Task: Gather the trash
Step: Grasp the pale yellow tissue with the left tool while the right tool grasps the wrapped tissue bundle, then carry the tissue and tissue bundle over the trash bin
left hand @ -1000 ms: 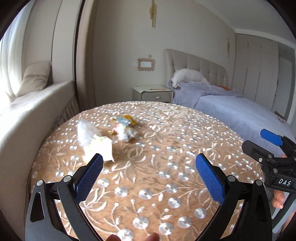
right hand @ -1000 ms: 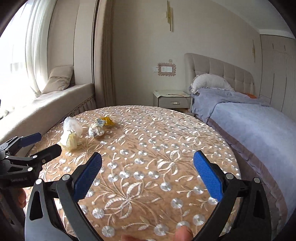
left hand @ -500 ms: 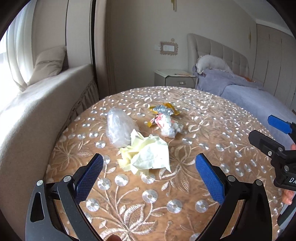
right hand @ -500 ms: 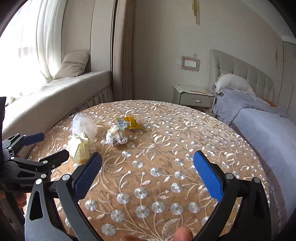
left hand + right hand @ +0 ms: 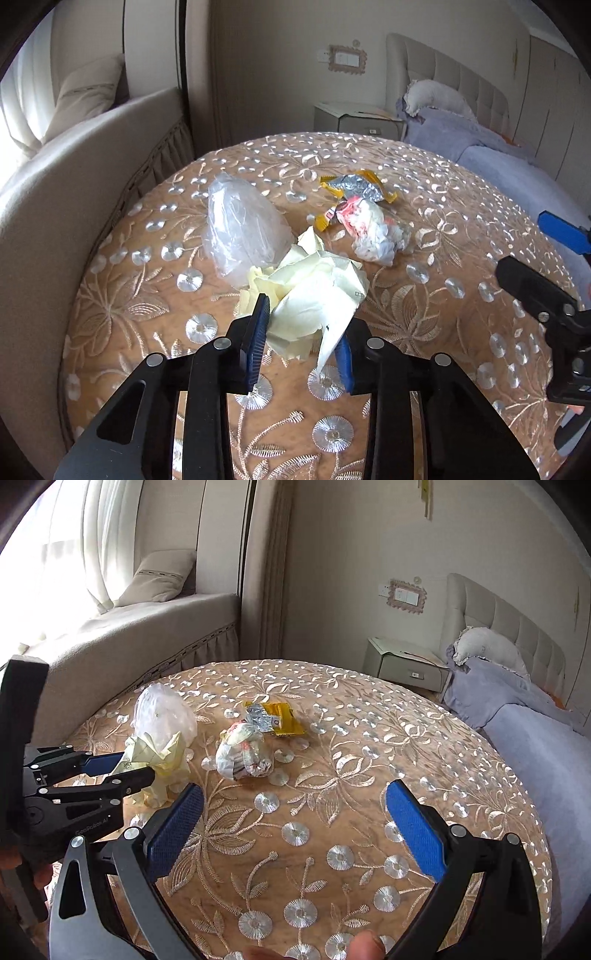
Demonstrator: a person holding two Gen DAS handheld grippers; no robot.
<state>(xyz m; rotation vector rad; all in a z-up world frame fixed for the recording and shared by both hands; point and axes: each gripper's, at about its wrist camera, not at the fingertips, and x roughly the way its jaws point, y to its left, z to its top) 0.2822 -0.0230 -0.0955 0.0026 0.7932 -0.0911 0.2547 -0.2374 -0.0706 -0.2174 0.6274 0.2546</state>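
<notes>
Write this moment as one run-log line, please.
left tool: just closed on yellow paper wad | right tool: open, empty | remaining: clear bag, wrappers

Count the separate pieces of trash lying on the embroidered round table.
4: pale yellow crumpled paper nearest, pinched in the left claw; clear plastic bag behind it; white crumpled wrapper mid-table; yellow-and-silver foil wrapper farthest. More could hide underneath.

1. Round table [image 5: 424, 760], centre frame; covered in tan cloth embroidered with silver flowers.
2. Bed [image 5: 546, 738] at 3 o'clock; lavender bedding, tufted beige headboard [image 5: 517, 627].
3. White pillow [image 5: 487, 646] against headboard.
4. Nightstand [image 5: 402, 664] at 1 o'clock, between table and bed.
5. Window seat [image 5: 129, 638] at 10 o'clock; beige cushion [image 5: 159, 576] upright on it.
6. Curtain [image 5: 92, 535] at 11 o'clock.
7. Framed wall switch plate [image 5: 406, 596] above nightstand.
</notes>
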